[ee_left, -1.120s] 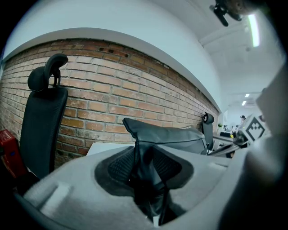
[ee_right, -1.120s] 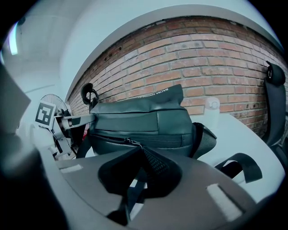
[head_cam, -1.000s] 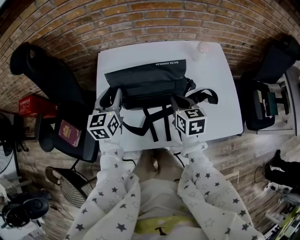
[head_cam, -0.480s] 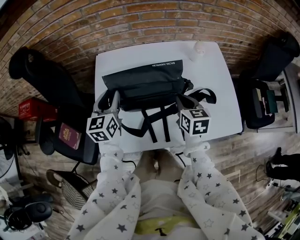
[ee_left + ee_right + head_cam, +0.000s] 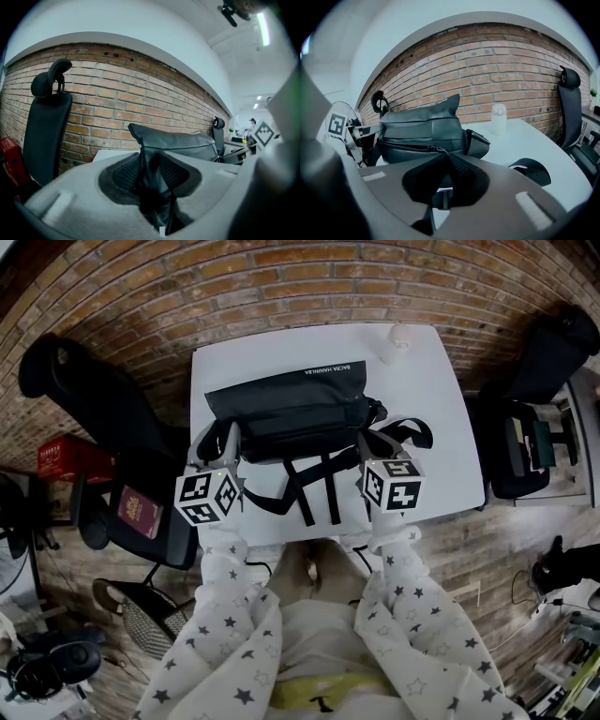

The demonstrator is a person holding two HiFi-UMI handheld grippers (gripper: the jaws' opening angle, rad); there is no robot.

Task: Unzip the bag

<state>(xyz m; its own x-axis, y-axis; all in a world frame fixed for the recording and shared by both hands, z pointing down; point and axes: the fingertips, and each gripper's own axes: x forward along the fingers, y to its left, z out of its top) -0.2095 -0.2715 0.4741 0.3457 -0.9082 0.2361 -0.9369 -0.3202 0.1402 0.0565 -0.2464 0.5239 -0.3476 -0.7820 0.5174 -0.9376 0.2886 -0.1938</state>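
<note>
A black bag (image 5: 286, 409) lies across the white table (image 5: 427, 390), its straps (image 5: 314, 486) trailing toward me. My left gripper (image 5: 230, 434) is at the bag's left end, shut on a fold of its black fabric (image 5: 150, 164). My right gripper (image 5: 362, 442) is at the front of the bag near its right end. In the right gripper view its jaws (image 5: 446, 157) are closed at the zipper pull (image 5: 434, 148), which sits at the end of the zipper line along the bag's front (image 5: 417, 129). How far the zipper has parted is hidden.
A white bottle (image 5: 400, 337) stands at the table's far right edge, behind the bag. Black office chairs flank the table at left (image 5: 84, 390) and right (image 5: 553, 357). A strap loop (image 5: 532, 171) lies on the table right of my right gripper. A brick wall runs behind.
My right gripper has shifted a little to the right along the bag's front. The left gripper keeps its hold at the left end.
</note>
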